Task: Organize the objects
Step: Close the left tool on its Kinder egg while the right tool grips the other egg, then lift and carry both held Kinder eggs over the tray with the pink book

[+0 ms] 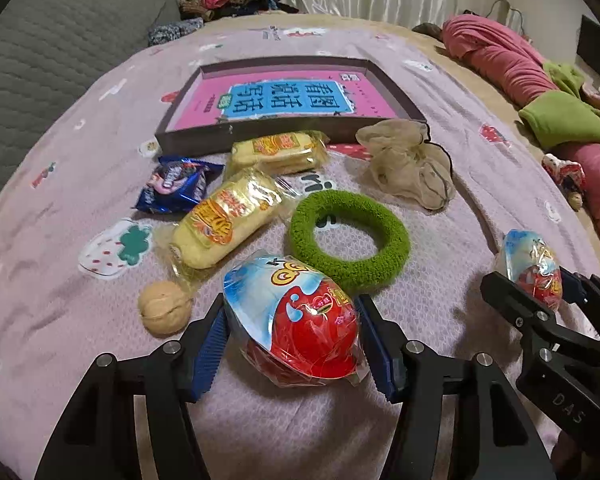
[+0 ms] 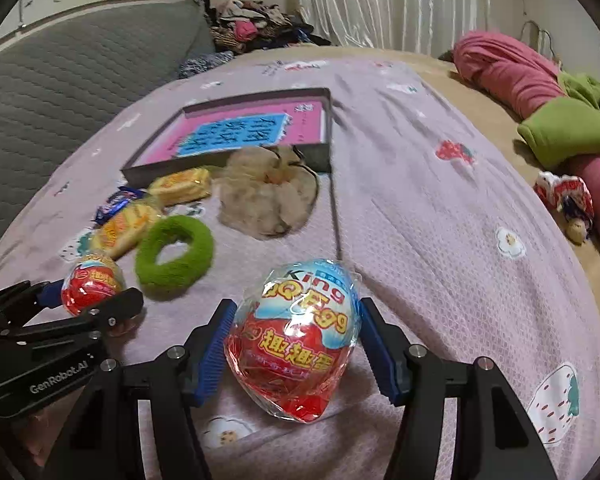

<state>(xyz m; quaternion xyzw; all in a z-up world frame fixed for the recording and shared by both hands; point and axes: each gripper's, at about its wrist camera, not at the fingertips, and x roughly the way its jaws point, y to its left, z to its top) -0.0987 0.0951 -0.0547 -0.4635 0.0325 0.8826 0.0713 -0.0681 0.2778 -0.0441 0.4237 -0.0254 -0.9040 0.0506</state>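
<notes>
The left gripper (image 1: 294, 346) was clamped on a wrapped toy egg (image 1: 296, 320) at the lower centre of the left wrist view, its ribbed blue pads (image 1: 208, 356) pressing the crinkled clear wrap on both sides. The egg's shell was glossy red plastic below a pale blue printed top. The right gripper (image 2: 294, 354) held a second, matching toy egg (image 2: 296, 336) in the same way at the lower centre of the right wrist view, pads (image 2: 214, 350) against the foil on either side. Each egg sat at the fingertips, low over a mauve quilted bedspread (image 2: 440, 220) printed with strawberries and flowers.

Just left of the left gripper lay a round, wrinkled walnut (image 1: 164, 306). Above it, toward mid-frame, lay two soft yellow cakes in clear wrappers (image 1: 224, 220) (image 1: 280, 152), one behind the other, and a shiny blue biscuit packet (image 1: 176, 188) to their left. A fuzzy green ring (image 1: 350, 238) lay flat just above and to the right of the held egg, with a crumpled beige mesh scrunchie (image 1: 408, 164) beyond it. At upper centre sat a shallow dark cardboard tray (image 1: 196, 136) holding a pink and blue book (image 1: 284, 98).
</notes>
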